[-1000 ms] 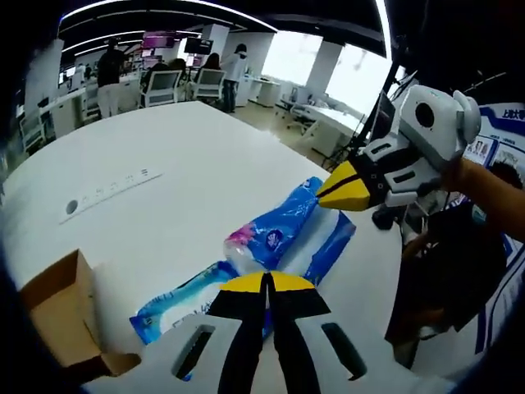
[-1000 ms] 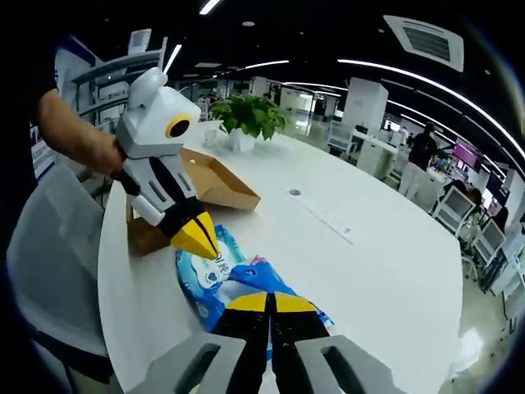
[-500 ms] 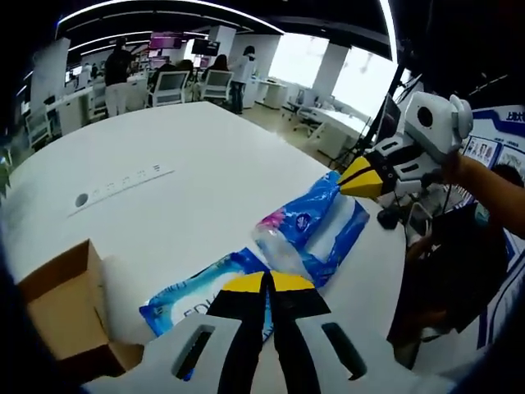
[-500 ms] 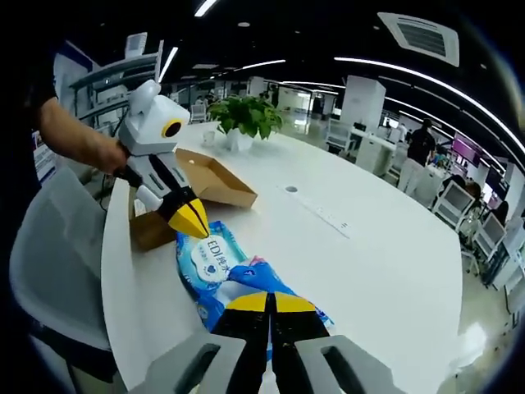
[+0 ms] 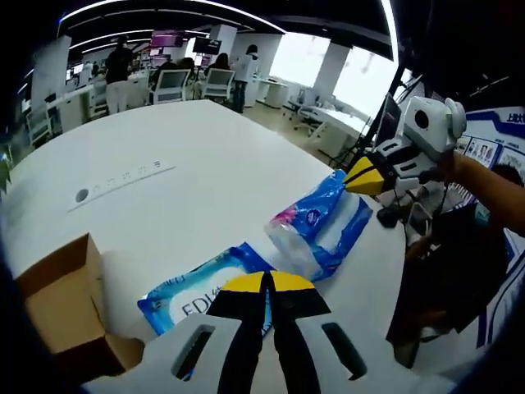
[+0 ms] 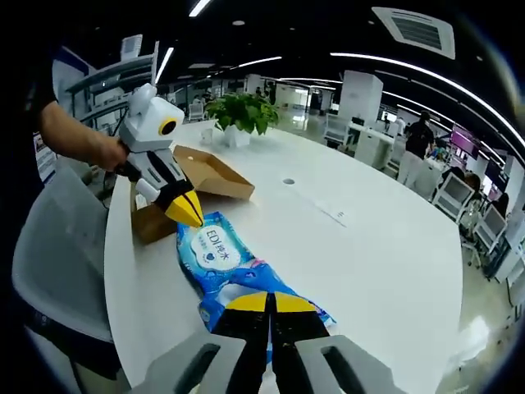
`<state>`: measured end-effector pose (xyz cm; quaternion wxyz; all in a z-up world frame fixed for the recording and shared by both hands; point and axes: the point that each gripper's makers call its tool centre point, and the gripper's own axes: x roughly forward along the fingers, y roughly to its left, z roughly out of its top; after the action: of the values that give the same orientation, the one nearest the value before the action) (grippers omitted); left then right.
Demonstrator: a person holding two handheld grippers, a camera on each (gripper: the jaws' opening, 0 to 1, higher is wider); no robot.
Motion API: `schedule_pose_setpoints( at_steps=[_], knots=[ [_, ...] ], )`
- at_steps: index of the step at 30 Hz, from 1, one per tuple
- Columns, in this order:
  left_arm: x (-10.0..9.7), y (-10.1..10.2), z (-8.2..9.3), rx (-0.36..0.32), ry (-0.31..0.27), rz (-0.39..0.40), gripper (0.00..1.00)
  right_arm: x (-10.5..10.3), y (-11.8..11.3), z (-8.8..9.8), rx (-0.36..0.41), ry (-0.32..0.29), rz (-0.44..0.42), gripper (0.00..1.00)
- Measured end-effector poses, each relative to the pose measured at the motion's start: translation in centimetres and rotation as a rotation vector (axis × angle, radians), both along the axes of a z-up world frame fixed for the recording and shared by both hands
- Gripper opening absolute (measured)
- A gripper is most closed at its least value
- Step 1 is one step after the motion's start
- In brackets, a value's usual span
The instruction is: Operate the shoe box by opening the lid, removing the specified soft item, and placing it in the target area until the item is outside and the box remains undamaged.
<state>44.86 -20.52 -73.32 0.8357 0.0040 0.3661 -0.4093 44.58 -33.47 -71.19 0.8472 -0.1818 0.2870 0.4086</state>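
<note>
A blue soft wipes pack (image 5: 305, 231) with a white label lies stretched along the white table (image 5: 197, 156), pinched in its middle. My left gripper (image 5: 267, 283) is shut on its near end, beside the open brown shoe box (image 5: 56, 304). Entering from the right, my right gripper (image 5: 365, 176) is shut on the pack's far corner. In the right gripper view, my right gripper (image 6: 271, 302) is closed on the pack (image 6: 215, 250), and the left gripper (image 6: 187, 213) pinches the end next to the box (image 6: 209, 174).
A potted plant (image 6: 240, 115) stands behind the box. A socket strip (image 5: 123, 175) is set into the tabletop. A grey chair (image 6: 53, 263) sits by the table edge near the person's arm (image 6: 70, 135). People and desks fill the far room.
The two grippers have drawn apart and the pack has stretched out flatter on the table, its white label now facing up. The box has not moved.
</note>
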Motion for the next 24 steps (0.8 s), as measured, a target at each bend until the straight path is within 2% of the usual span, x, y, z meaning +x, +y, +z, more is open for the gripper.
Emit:
schedule_pose_setpoints(
  at_steps=[8, 10, 15, 24],
  knots=[
    [0.3, 1.4, 0.4, -0.002, -0.008, 0.030, 0.00, 0.6, -0.7, -2.9, -0.044, 0.030, 0.025, 0.00],
    [0.3, 1.8, 0.5, -0.002, -0.009, 0.038, 0.00, 1.0, -1.0, -3.5, -0.081, 0.013, 0.043, 0.00],
    [0.6, 3.0, 0.8, -0.006, -0.015, 0.063, 0.00, 1.2, -1.7, -5.4, -0.174, 0.018, 0.098, 0.00],
    [0.6, 4.8, 1.2, -0.004, -0.032, 0.090, 0.00, 2.2, -2.4, -6.9, -0.206, 0.031, 0.102, 0.00]
  ],
)
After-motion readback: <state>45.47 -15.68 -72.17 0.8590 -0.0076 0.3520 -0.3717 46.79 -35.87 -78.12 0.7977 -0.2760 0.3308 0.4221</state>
